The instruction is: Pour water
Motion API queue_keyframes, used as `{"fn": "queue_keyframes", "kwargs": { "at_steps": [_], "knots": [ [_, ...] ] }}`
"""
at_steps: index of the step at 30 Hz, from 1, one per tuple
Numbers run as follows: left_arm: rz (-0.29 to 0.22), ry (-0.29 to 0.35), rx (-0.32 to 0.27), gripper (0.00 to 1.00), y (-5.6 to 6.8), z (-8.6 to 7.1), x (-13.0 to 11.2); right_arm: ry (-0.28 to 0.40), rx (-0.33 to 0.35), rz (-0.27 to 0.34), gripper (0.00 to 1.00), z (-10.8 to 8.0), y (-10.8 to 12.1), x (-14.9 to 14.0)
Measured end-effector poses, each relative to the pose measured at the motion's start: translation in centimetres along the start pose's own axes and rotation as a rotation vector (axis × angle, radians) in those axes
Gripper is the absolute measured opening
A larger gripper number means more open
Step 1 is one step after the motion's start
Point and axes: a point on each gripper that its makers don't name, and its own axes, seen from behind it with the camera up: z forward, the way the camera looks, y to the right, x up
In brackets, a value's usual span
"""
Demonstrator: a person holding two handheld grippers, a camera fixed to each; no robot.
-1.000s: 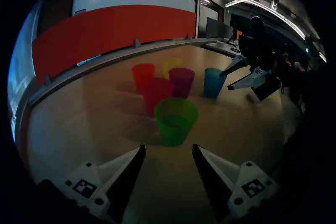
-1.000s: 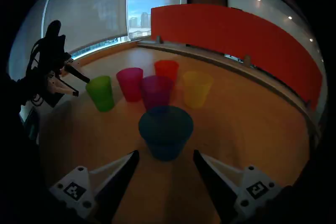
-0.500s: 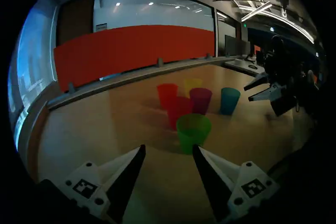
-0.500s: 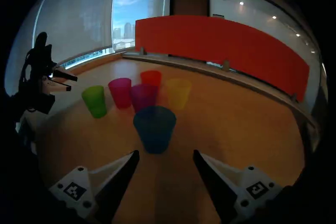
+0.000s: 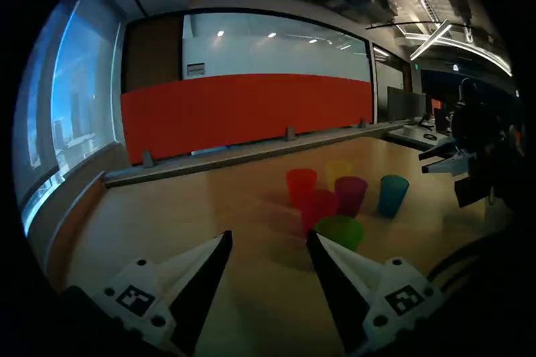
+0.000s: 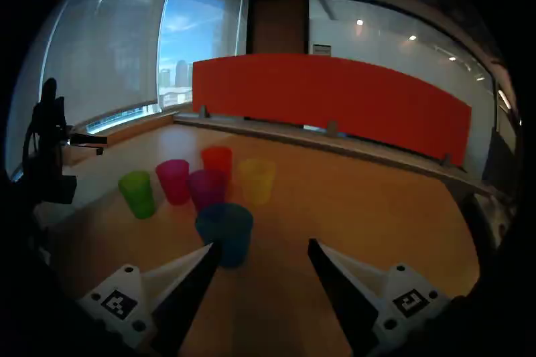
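Several coloured plastic cups stand in a cluster on the wooden table (image 5: 167, 223). In the left gripper view the green cup (image 5: 340, 231) is nearest, just past my right finger, with a magenta cup (image 5: 319, 206), a purple cup (image 5: 350, 195) and a blue cup (image 5: 392, 195) behind it. My left gripper (image 5: 268, 240) is open and holds nothing. In the right gripper view the blue cup (image 6: 224, 233) stands just beyond my left finger. My right gripper (image 6: 263, 246) is open and holds nothing. The green cup (image 6: 137, 193) sits at the left.
An orange-red cup (image 6: 216, 160) and a yellow cup (image 6: 256, 181) stand at the back of the cluster. A long red partition (image 6: 335, 96) runs along the table's far edge. The other gripper (image 5: 445, 159) hovers at the right, seen as a dark shape (image 6: 74, 143) before the window.
Both grippers have drawn back and tilted up from the cups, which now look smaller and lower in each view. Both stay open. The cups have not moved.
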Motion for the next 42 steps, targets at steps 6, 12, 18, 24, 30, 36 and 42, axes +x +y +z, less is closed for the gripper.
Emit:
{"fn": "queue_keyframes", "kwargs": {
  "at_steps": [6, 12, 18, 24, 30, 36, 42],
  "knots": [
    [-0.034, 0.065, 0.066, 0.82, -1.0, -0.1, 1.5, 0.079, -0.119, -0.001, 1.00, -0.2, 2.4, 2.5],
    [-0.104, 0.116, 0.093, 0.82, -2.0, -0.4, 2.4, 0.177, -0.216, -0.008, 0.99, -0.7, 4.2, 5.2],
    [-0.120, 0.172, 0.144, 0.82, -3.2, -1.2, 3.8, 0.241, -0.310, -0.001, 0.99, -1.4, 6.0, 6.6],
    [-0.124, 0.229, 0.196, 0.82, -4.0, -1.8, 5.4, 0.316, -0.391, 0.029, 0.99, -2.2, 7.0, 7.5],
    [-0.110, 0.245, 0.237, 0.82, -4.2, -1.9, 5.6, 0.333, -0.412, 0.056, 0.99, -2.4, 7.2, 7.5],
    [-0.095, 0.258, 0.290, 0.82, -4.8, -1.8, 5.8, 0.348, -0.438, 0.089, 0.99, -2.8, 8.1, 7.4],
    [-0.064, 0.281, 0.351, 0.82, -5.1, -2.2, 6.2, 0.357, -0.450, 0.131, 0.99, -3.7, 9.1, 7.2]
  ]
}}
